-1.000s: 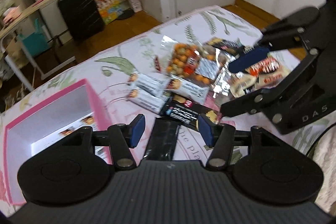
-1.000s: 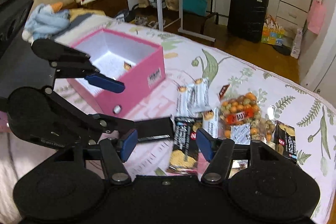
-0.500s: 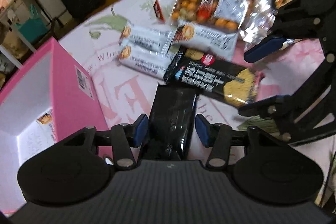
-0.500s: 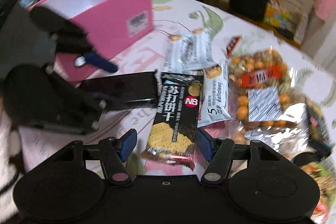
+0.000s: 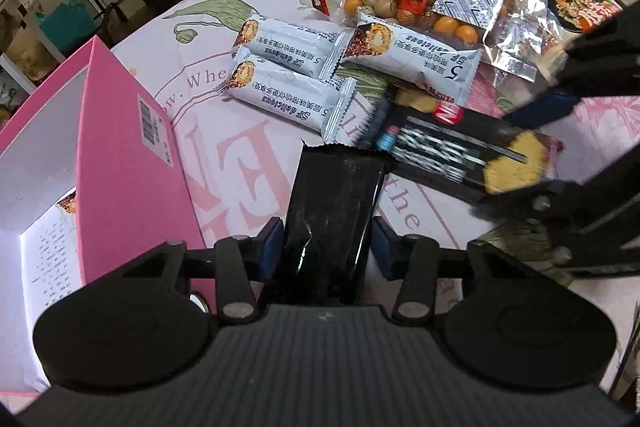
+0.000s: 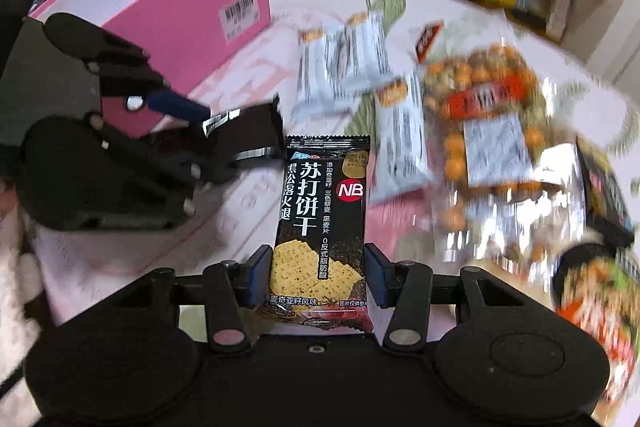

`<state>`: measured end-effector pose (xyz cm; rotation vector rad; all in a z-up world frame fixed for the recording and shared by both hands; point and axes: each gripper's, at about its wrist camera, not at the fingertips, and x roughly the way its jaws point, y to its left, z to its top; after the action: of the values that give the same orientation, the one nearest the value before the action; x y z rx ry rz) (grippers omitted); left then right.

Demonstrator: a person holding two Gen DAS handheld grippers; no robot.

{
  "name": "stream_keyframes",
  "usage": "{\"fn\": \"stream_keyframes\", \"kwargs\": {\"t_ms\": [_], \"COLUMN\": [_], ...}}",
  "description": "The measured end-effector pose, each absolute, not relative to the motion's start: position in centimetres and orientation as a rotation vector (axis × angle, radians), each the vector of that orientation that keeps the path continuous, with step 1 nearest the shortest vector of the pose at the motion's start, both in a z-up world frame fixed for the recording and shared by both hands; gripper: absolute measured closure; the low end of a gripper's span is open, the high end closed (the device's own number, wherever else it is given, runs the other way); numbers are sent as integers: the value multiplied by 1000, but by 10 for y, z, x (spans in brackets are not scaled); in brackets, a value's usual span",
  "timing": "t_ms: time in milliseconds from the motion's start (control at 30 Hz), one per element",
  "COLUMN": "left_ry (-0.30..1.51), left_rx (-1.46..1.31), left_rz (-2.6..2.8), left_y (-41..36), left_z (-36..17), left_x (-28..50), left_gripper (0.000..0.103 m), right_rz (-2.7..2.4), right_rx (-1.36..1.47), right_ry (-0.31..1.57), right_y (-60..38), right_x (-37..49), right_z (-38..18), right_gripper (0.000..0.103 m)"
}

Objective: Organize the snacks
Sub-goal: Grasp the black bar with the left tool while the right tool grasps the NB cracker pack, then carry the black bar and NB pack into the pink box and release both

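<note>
R gripper (image 6: 316,273) jaws closing round black "NB" soda-cracker pkt (image 6: 320,223), L gripper (image 5: 326,247) jaws closing round plain black pkt (image 5: 334,203), white "SF delicious" bars (image 5: 288,95) lying beyond, barcode-labelled pink box (image 5: 128,163) sitting left.

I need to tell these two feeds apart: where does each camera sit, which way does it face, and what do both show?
Left wrist: sits on the left gripper, looking steeply down at a plain black packet between its fingers; the right gripper shows at right.
Right wrist: sits on the right gripper, looking down at a black cracker packet between its fingers; the left gripper shows at left.
Shared: both packets, the pink box, the white bars and the patterned cloth.
</note>
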<state>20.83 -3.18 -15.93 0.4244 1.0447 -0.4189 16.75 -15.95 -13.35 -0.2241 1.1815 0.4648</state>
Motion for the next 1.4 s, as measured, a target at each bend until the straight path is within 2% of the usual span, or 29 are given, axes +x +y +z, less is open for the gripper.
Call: {"fn": "stream_keyframes", "kwargs": {"t_ms": [233,300,467,533,567,600,767,900,1400], "left_ry": [1142,1139,1134,1128,1129,1134,1182,1187,1167], "left_rx": [236,221,309,322,324,314,204,183,152], "left_rz": [-471,-461,-445,-439,-439,-435,-419,-423,-442], "left_y": [-24,-24,-28,-28,-28,-27,-16,-13,3], "left_z": [-153,-153,-162,-165,-166,-167,-165,-163,-129], "left_x": [212,213,213,213,214,215,220,213,171], "left_gripper": [56,54,42,36,35,34,39,52,53], "right_rz": [445,447,456,457,464,463,432,415,375], "right_rx": [-211,-241,-312,-326,-321,-323,-272,-290,-115], "right_ry": [1210,1167,1074,1051,1051,1050,1090,1095,1136], "right_y": [-161,-155,-142,-140,-140,-140,-146,-147,-144], "right_x": [166,166,165,163,163,162,154,139,97], "right_z": [-144,-148,-155,-156,-155,-153,-141,-130,-106], "right_gripper": [44,37,32,34,43,47,47,47,47]}}
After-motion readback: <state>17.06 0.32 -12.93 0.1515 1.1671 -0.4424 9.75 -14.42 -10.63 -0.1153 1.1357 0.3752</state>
